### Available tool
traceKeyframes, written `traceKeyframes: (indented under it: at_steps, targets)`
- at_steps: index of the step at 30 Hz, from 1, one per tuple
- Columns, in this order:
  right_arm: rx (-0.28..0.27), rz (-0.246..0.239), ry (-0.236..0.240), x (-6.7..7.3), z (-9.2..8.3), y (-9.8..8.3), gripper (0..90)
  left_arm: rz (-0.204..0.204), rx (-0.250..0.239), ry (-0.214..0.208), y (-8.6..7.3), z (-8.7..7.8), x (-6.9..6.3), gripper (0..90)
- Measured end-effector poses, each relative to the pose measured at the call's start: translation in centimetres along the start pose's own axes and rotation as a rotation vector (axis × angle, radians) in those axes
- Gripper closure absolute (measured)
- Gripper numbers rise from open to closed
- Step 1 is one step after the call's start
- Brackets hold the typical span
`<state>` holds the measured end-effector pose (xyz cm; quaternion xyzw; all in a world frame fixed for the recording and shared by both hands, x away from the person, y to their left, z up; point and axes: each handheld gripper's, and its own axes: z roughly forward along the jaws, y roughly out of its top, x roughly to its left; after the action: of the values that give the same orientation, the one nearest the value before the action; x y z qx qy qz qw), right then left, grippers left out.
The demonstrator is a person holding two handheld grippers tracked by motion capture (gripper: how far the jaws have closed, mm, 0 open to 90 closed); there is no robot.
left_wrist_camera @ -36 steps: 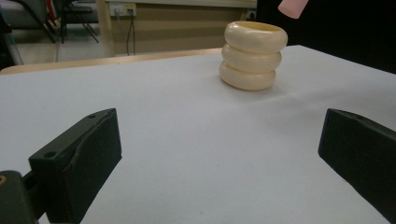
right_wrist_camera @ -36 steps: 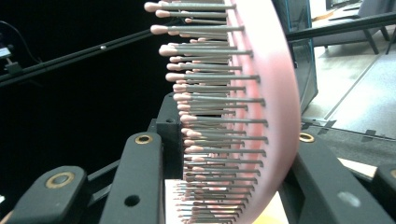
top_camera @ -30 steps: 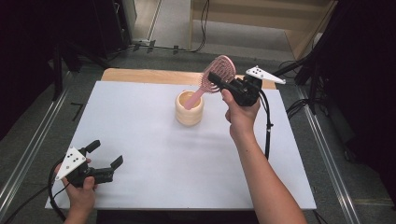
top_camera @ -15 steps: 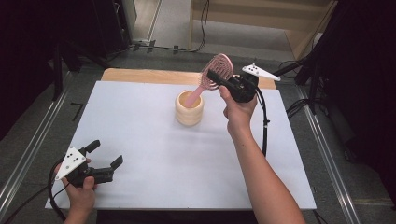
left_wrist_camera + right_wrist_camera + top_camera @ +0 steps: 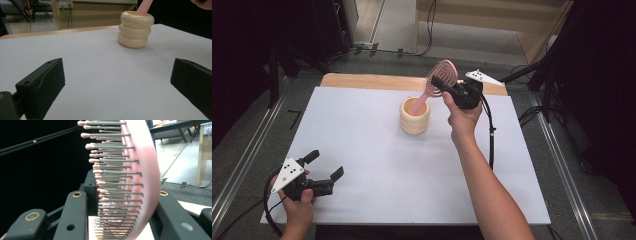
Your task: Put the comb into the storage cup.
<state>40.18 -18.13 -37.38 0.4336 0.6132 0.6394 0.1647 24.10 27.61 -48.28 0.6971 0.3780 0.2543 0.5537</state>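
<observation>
A pink hairbrush (image 5: 438, 83) with grey bristles stands tilted, its handle end down inside a cream ribbed cup (image 5: 414, 116) on the white table sheet (image 5: 377, 160). My right gripper (image 5: 443, 86) is shut on the brush head, just right of and above the cup. In the right gripper view the brush (image 5: 140, 182) sits between the two black jaws, bristles to the left. My left gripper (image 5: 324, 165) rests open near the front left corner, held by a hand, with nothing between its jaws. From the left gripper view the cup (image 5: 135, 29) stands far ahead.
A wooden strip (image 5: 362, 80) runs along the table's far edge. Metal rails flank the table on both sides. A black cable (image 5: 490, 135) hangs from the right gripper along the forearm.
The right gripper has moved left and down with the brush, so the handle now sits deeper in the cup and the brush stands more upright. The left gripper has not moved.
</observation>
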Motion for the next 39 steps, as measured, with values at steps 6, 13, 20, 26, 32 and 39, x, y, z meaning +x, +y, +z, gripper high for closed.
traceKeyframes:
  at_steps: [6, 13, 20, 26, 32, 39]
  targets:
    - [0.011, 0.008, -0.007, -0.1, 0.4, -0.5, 61.3, 0.0, -0.001, 0.002, 0.0, 0.0, 0.0, 0.0]
    - [0.032, -0.005, -0.013, 0.0, 1.1, -1.2, 61.3, 0.0, 0.001, 0.0, 0.0, 0.0, 0.0, 0.0]
    - [0.061, -0.001, -0.015, 0.1, 1.8, -2.2, 61.3, 0.001, 0.002, 0.0, 0.0, 0.0, 0.0, 0.0]
    - [0.081, 0.003, -0.019, 0.0, 2.3, -3.1, 61.3, 0.002, 0.001, 0.0, 0.0, 0.0, 0.0, 0.0]
    - [0.1, 0.005, -0.024, -0.2, 2.6, -3.8, 61.3, 0.002, 0.001, 0.0, 0.0, 0.0, 0.0, 0.0]
    - [0.113, 0.003, -0.029, -0.2, 3.0, -4.3, 61.3, 0.003, 0.003, 0.0, 0.0, -0.1, 0.0, 0.0]
